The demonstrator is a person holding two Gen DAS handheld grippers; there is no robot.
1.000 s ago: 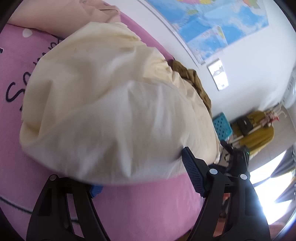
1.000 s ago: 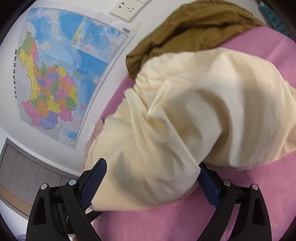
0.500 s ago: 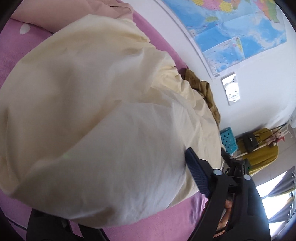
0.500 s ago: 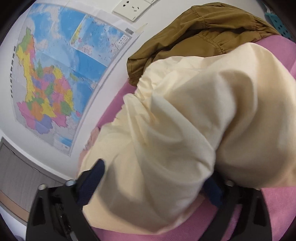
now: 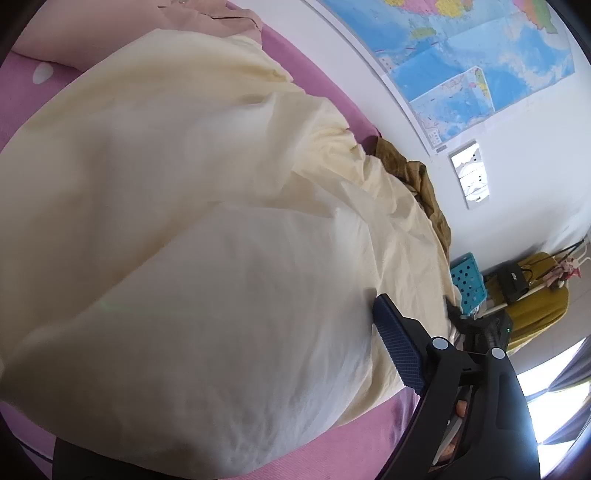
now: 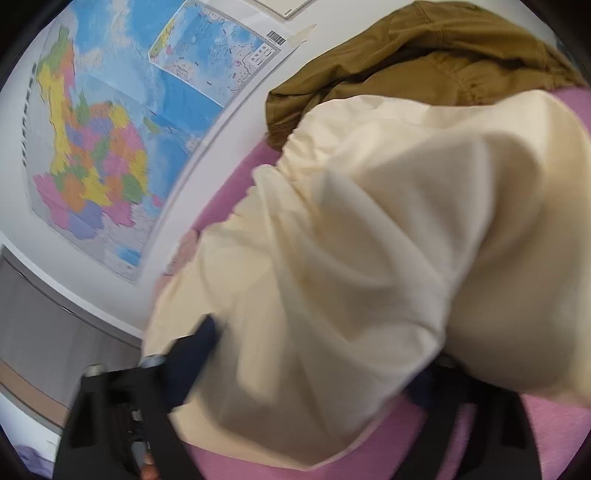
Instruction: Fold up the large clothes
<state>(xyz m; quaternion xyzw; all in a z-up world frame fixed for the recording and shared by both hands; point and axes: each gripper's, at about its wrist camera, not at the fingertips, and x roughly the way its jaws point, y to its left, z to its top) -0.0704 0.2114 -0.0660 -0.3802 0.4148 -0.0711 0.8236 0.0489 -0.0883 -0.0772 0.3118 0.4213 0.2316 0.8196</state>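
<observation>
Cream garment (image 5: 207,229) bunched in big puffy heap on pink bed (image 5: 354,435), pretty much fills both views. Left gripper (image 5: 236,398): jaws set wide, cloth bulging between, near one buried under fabric. Right gripper (image 6: 314,373): jaws also wide, cloth draped over both, blurry. Brown jacket (image 6: 436,62) just behind heap, touching it, by wall. Pink garment (image 5: 199,18) at far end. Map (image 6: 110,147) on wall. Blue crate (image 5: 468,277) beyond bed.

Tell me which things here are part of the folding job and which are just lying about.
Part of the job:
- large cream cotton garment
- pink bed sheet under it
- left gripper
- right gripper

Lying about:
- crumpled brown jacket
- pale pink garment
- paper wall map
- blue perforated plastic basket
</observation>
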